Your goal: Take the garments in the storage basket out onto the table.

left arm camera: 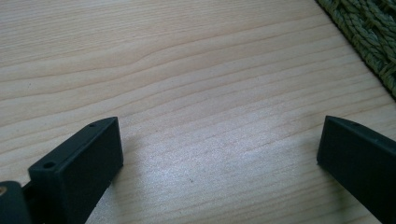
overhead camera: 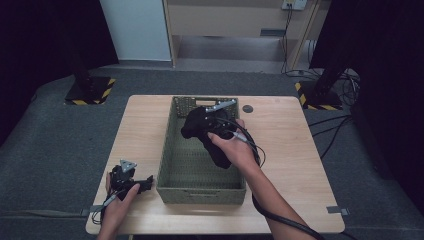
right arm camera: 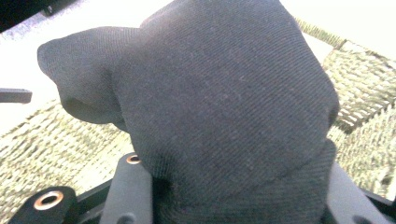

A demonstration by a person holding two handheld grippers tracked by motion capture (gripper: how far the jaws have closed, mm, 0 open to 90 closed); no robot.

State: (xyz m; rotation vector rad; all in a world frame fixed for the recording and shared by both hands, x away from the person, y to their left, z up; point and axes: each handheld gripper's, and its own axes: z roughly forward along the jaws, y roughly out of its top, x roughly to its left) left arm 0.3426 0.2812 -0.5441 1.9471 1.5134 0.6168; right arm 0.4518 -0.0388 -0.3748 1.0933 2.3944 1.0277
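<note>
A black piece of cloth (overhead camera: pixel 199 129) hangs bunched over the green woven basket (overhead camera: pixel 170 165) in the middle of the table. My right gripper (overhead camera: pixel 207 125) is shut on it above the basket's far half. In the right gripper view the black cloth (right arm camera: pixel 219 102) bulges between the two jaws and hides their tips. My left gripper (overhead camera: pixel 142 184) rests low at the table's near left, just left of the basket's front corner. Its jaws stand wide apart over bare wood (left arm camera: pixel 210 140), with nothing between them.
The wooden table (overhead camera: pixel 285 145) has bare room right of the basket. A small dark round disc (overhead camera: pixel 247 108) lies near the far edge. The basket's woven corner (left arm camera: pixel 369 37) shows close beside the left gripper. Dark stands with striped bases (overhead camera: pixel 90 90) flank the table.
</note>
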